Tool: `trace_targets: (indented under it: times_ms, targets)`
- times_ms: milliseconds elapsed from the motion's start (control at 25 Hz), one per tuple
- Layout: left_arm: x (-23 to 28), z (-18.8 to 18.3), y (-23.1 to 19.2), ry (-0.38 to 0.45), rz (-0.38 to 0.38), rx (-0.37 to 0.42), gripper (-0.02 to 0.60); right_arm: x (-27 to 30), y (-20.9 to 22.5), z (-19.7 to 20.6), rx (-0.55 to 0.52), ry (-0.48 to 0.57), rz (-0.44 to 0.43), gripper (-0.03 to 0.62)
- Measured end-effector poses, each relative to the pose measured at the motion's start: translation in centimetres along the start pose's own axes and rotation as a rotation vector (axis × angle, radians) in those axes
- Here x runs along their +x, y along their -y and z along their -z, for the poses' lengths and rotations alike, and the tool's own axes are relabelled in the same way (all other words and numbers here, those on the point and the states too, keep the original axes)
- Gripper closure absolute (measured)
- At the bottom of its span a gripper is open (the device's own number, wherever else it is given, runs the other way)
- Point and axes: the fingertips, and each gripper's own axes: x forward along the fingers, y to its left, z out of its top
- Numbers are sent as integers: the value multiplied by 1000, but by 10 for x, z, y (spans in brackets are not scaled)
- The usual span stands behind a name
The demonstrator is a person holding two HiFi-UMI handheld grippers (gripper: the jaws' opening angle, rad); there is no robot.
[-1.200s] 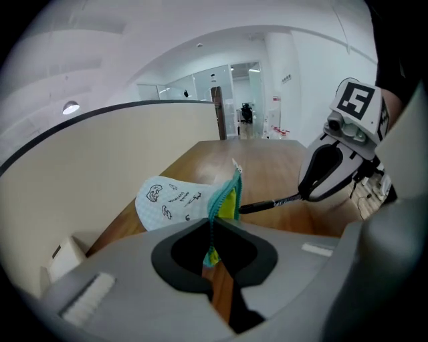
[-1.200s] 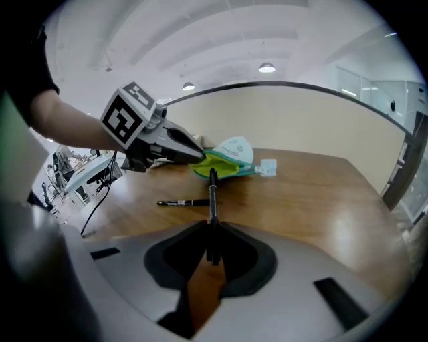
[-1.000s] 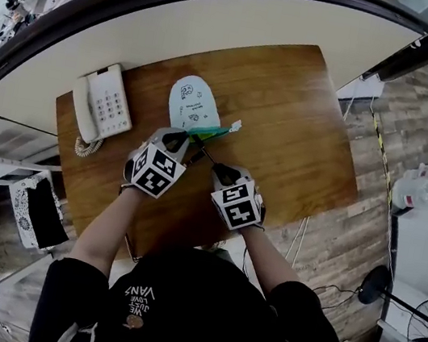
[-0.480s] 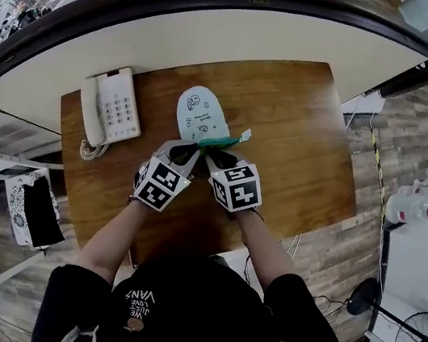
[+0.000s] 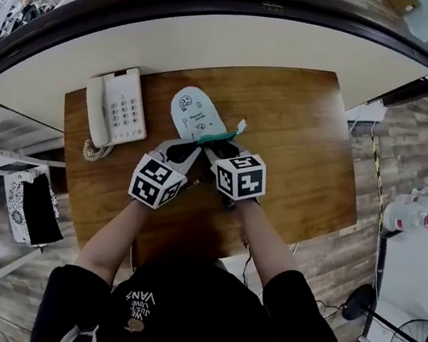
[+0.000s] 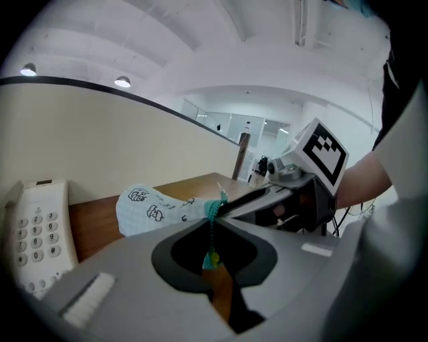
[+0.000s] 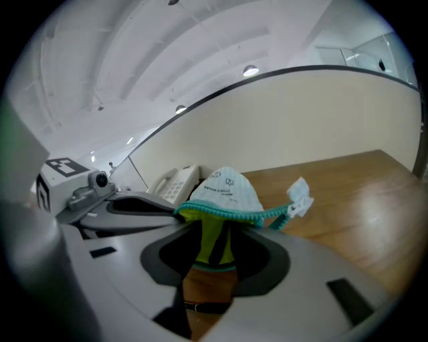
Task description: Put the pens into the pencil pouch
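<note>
Pencil pouch [image 5: 194, 112] is lying on table [image 5: 301, 140] just right of telephone [image 5: 118, 112]. Left gripper [image 5: 183, 149] is pinching the pouch's teal zipper edge, its 2 jaws clamped on it. Right gripper [image 5: 215, 152] is sitting farther right of the telephone, jaws opening, with yellow-green pouch lining hanging loose between them.

Your right gripper [image 7: 212, 228] is opening its jaws with the pencil pouch [image 7: 229, 190] mouth between them — yellow-green lining [image 7: 204, 244] showing. Left of the pouch, your left gripper [image 7: 170, 210] meets its rim; behind the pouch sits a telephone [image 7: 175, 184].
</note>
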Motion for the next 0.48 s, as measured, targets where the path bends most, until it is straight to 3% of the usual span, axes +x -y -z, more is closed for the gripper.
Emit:
trace_targets:
  times_ms: [200,360,480]
  targets:
    - [1,1,-8,-4,-11,-13,554,-18,-9,5,-130,10,-42,474]
    - [0,5,-13,-13,-21,-22,554,-26,-21,43,-379,-120,-103,474]
    - [-3,8,-12,-26,-16,-24,554,-24,-24,81,-637,-265,-157,457]
